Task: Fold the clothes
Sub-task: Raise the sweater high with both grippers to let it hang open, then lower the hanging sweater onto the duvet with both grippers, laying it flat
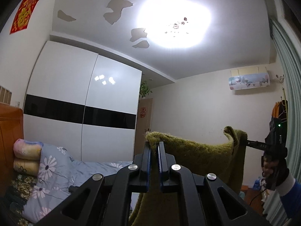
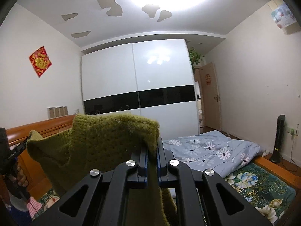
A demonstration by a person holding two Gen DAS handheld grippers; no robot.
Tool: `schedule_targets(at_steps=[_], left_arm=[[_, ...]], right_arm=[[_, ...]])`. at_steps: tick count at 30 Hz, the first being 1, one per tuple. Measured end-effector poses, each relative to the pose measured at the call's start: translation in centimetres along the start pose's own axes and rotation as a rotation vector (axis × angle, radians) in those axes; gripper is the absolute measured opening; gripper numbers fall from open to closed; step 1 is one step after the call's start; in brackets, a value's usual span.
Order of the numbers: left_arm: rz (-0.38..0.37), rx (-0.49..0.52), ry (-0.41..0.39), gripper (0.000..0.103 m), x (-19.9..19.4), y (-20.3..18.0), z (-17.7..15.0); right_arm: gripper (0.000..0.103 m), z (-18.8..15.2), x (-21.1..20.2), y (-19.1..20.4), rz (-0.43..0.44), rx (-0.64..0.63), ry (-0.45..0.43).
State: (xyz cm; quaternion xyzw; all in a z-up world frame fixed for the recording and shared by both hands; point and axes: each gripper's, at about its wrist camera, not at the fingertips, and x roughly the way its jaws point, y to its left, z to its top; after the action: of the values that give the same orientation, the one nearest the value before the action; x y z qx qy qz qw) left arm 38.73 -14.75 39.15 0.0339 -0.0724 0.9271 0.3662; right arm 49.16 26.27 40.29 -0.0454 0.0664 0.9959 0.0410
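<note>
An olive-green knitted sweater (image 1: 199,156) hangs in the air above the bed, stretched between my two grippers. My left gripper (image 1: 154,146) is shut on one top corner of it, and the cloth drops down between the fingers. The sweater's far corner folds over the right gripper (image 1: 242,141), held by a hand at the right edge. In the right wrist view my right gripper (image 2: 152,145) is shut on the other top corner of the sweater (image 2: 105,137). The left gripper (image 2: 20,146) shows at the far left edge, its tips hidden in the knit.
A bed with a blue flowered quilt (image 2: 210,148) and a dark floral sheet (image 2: 259,186) lies below. Rolled pillows (image 1: 26,158) rest by the wooden headboard (image 2: 41,128). A white wardrobe (image 2: 139,82) fills the far wall. A black tower fan (image 2: 278,139) stands by the right wall.
</note>
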Motion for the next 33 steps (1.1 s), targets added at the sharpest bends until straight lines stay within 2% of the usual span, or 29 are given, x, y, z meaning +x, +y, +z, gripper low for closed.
schedule_targets(at_steps=[3, 5, 11, 13, 17, 20, 24, 29, 33], left_arm=[[0.017, -0.01, 0.004, 0.007, 0.5, 0.8, 1.1], [0.042, -0.017, 0.014, 0.007, 1.5, 1.5, 1.8], [0.107, -0.09, 0.17, 0.007, 9.7, 5.5, -2.3], [0.145, -0.128, 0.259, 0.007, 12.9, 7.1, -5.9], [0.201, -0.25, 0.443, 0.007, 19.1, 11.1, -15.7], [0.254, -0.335, 0.578, 0.007, 23.0, 13.8, -23.1], [0.349, -0.472, 0.748, 0.006, 27.3, 17.3, -32.4], [0.435, -0.576, 0.815, 0.006, 31.1, 21.0, -39.1], [0.454, -0.562, 0.778, 0.006, 34.9, 22.7, -38.5]], right_arm=[[0.007, 1.1, -0.9, 0.4, 0.036, -0.005, 0.0], [0.007, -0.4, 2.2, -0.4, 0.023, 0.009, 0.059], [0.007, -5.0, 11.7, -3.1, -0.013, 0.052, 0.236], [0.007, -6.5, 14.9, -3.9, -0.025, 0.066, 0.296], [0.007, -9.6, 21.2, -5.7, -0.05, 0.094, 0.414], [0.007, -16.5, 26.8, -8.1, -0.073, 0.18, 0.553], [0.007, -24.6, 33.4, -11.2, -0.12, 0.245, 0.694], [0.007, -29.8, 41.6, -13.7, -0.15, 0.269, 0.807], [0.007, -29.4, 46.6, -14.0, -0.145, 0.203, 0.814]])
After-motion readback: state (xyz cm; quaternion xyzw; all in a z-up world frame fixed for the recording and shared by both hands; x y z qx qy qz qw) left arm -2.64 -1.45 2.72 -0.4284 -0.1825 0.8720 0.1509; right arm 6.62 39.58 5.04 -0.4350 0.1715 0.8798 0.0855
